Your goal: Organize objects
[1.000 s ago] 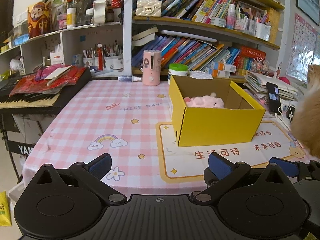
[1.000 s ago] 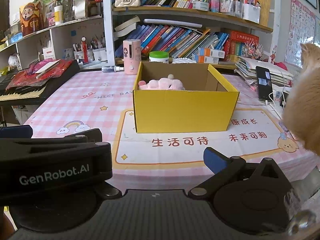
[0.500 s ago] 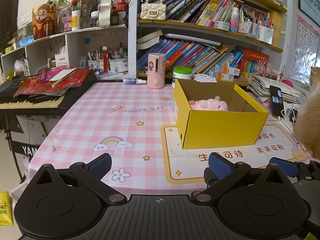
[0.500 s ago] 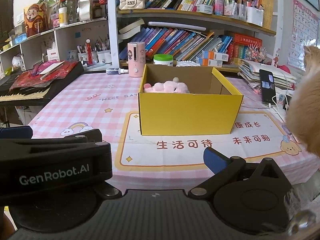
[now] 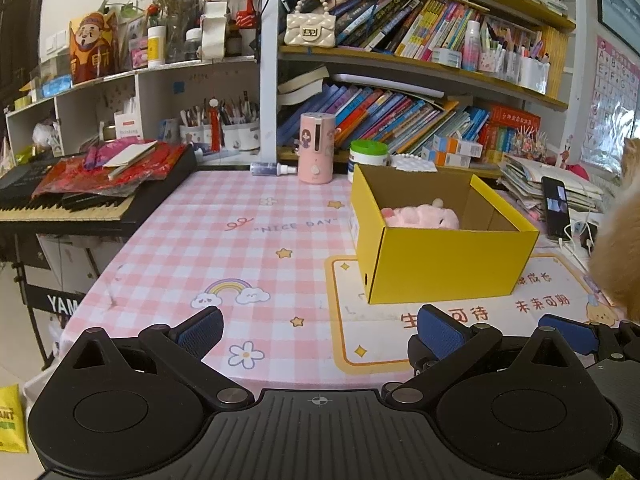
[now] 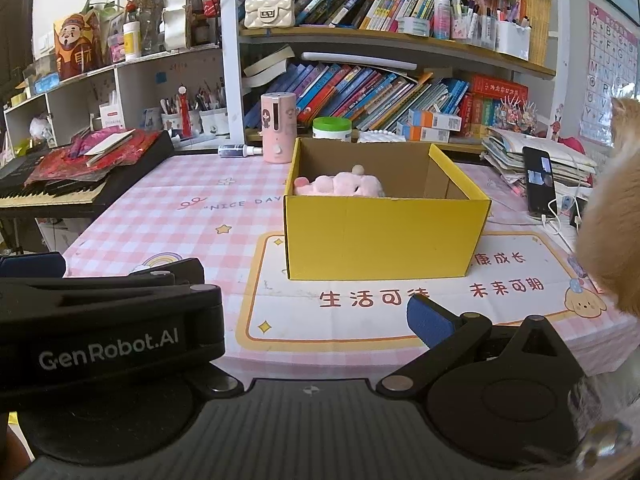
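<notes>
A yellow cardboard box (image 5: 444, 264) stands open on the pink checked tablecloth (image 5: 224, 248), with a pink plush toy (image 5: 420, 216) lying inside it. The box (image 6: 384, 236) and the plush toy (image 6: 340, 184) also show in the right wrist view. My left gripper (image 5: 320, 328) is open and empty, held back at the table's near edge. My right gripper (image 6: 296, 312) is open and empty, also back at the near edge; the left gripper's body (image 6: 100, 328) hides its left finger.
A pink cylinder (image 5: 316, 148), a green-lidded jar (image 5: 368, 156) and a small spray bottle (image 5: 272, 168) stand at the table's back. A keyboard (image 5: 60, 204) under red bags lies to the left. A phone (image 5: 556, 208), cables and a furry orange animal (image 5: 616, 248) are at the right.
Both grippers have drawn back from the table; the box looks farther away. Both stayed open and empty.
</notes>
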Demonstrator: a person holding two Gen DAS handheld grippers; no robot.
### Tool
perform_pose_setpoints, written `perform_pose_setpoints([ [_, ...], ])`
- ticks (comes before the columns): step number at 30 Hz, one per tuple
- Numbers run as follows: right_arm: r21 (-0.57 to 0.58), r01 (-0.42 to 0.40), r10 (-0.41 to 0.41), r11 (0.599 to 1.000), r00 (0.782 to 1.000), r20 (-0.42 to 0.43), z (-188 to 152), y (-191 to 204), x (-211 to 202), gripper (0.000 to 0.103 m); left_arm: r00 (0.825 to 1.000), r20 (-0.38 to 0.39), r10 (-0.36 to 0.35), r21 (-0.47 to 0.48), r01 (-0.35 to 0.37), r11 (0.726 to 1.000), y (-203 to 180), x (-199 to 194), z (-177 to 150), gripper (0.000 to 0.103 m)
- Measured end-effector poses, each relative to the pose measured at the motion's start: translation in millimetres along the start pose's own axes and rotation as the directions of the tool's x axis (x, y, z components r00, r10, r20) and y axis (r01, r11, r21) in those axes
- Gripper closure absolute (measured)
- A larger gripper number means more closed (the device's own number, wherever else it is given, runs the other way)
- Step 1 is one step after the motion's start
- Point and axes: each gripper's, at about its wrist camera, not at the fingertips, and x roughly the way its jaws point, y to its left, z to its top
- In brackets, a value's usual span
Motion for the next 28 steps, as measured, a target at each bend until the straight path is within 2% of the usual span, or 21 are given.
perform_pose_setpoints([
  [28, 0.002, -0.014, 0.014, 1.0, 1.0, -0.018, -9, -1, 1, 0.0, 1.0, -0.014, -0.006, 0.006, 0.006, 1.0, -3, 1, -2, 0.0],
])
